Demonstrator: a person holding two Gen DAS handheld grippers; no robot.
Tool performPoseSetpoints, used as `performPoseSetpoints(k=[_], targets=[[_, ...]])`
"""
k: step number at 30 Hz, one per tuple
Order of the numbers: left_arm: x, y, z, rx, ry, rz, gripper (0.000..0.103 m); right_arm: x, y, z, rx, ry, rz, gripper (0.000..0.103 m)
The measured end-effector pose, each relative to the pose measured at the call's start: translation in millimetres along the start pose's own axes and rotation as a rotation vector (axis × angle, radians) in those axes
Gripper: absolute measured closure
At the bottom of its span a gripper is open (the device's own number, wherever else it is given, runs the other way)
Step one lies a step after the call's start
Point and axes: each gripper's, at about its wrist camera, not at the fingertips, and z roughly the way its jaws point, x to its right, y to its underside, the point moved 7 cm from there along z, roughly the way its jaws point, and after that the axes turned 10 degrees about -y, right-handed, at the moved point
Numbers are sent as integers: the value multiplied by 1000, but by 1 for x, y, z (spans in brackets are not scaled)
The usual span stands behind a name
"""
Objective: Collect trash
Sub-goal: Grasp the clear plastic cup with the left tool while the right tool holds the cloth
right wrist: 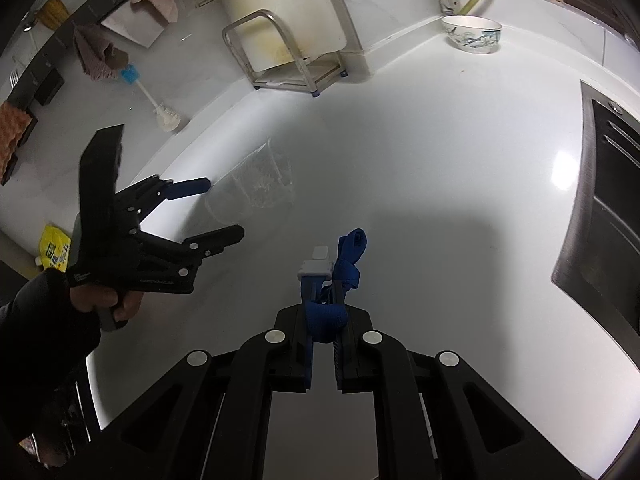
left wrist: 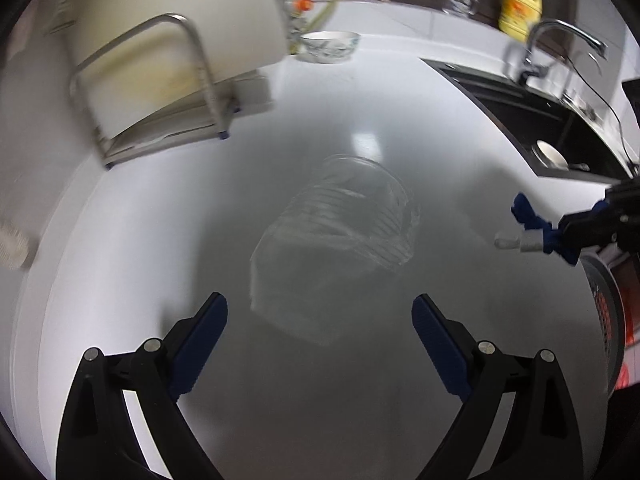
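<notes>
A crushed clear plastic cup (left wrist: 340, 236) lies on its side on the white counter (left wrist: 160, 240). My left gripper (left wrist: 320, 316) hovers over it, open wide, with its blue pads on either side and short of the cup. In the right wrist view the same cup (right wrist: 260, 184) lies just past the left gripper (right wrist: 224, 210), which a gloved hand (right wrist: 116, 304) holds. My right gripper (right wrist: 323, 280) is shut on a knotted blue strap (right wrist: 350, 256) with a white clip (right wrist: 318, 266). It also enters the left wrist view as the right gripper (left wrist: 548, 236), well to the cup's right.
A cutting board in a metal rack (right wrist: 280, 48) and a patterned bowl (right wrist: 472, 34) stand at the back. The dark sink (left wrist: 532, 116) with its tap (left wrist: 560, 36) and a yellow bottle (left wrist: 520, 8) lie to the right. A mesh bin (left wrist: 608, 320) sits at the counter's right edge. A brush (right wrist: 152, 100) lies to the left.
</notes>
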Motion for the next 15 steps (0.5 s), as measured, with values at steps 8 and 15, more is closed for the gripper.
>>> performPoseSetpoints(k=[8, 15], targets=[[9, -11, 26, -31, 72, 104, 11, 5, 2, -6, 8, 9, 21, 95], [15, -18, 30, -7, 125, 71, 21, 6, 3, -8, 11, 21, 26, 95]])
